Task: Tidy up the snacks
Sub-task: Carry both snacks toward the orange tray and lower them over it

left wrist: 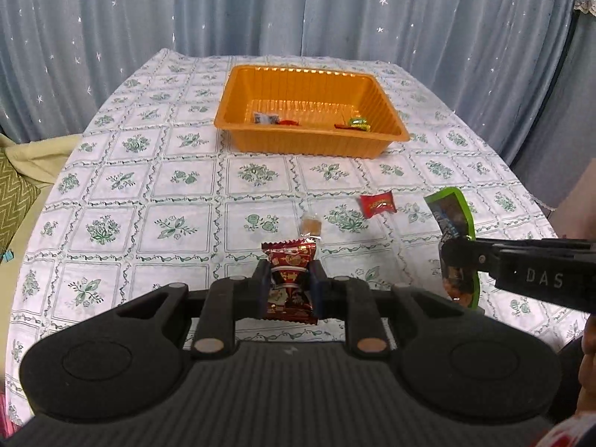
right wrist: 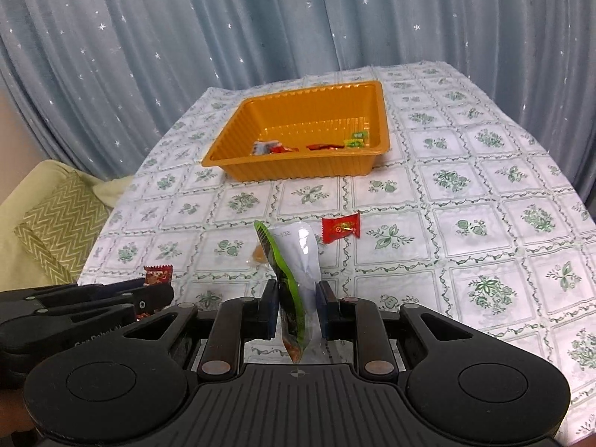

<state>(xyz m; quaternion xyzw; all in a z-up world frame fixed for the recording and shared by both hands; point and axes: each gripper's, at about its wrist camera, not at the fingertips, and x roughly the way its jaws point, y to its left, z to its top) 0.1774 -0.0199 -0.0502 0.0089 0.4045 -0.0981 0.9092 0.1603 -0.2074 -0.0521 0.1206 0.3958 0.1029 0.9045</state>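
My left gripper (left wrist: pixel 289 272) is shut on a dark red snack packet (left wrist: pixel 289 279), held above the table. My right gripper (right wrist: pixel 298 290) is shut on a green and white snack pouch (right wrist: pixel 296 272), also held above the table; the pouch also shows in the left wrist view (left wrist: pixel 452 219). An orange tray (left wrist: pixel 260 138) stands at the far middle with a few small wrapped snacks inside (left wrist: pixel 357 123). A red candy packet (left wrist: pixel 377 203) and a small clear-wrapped brown candy (left wrist: pixel 311 226) lie on the cloth between the grippers and the tray.
The table wears a white cloth with green flower squares (left wrist: pixel 149 186). A blue starred curtain (left wrist: pixel 298 7) hangs behind. A green zigzag cushion (right wrist: pixel 59 216) sits past the left table edge.
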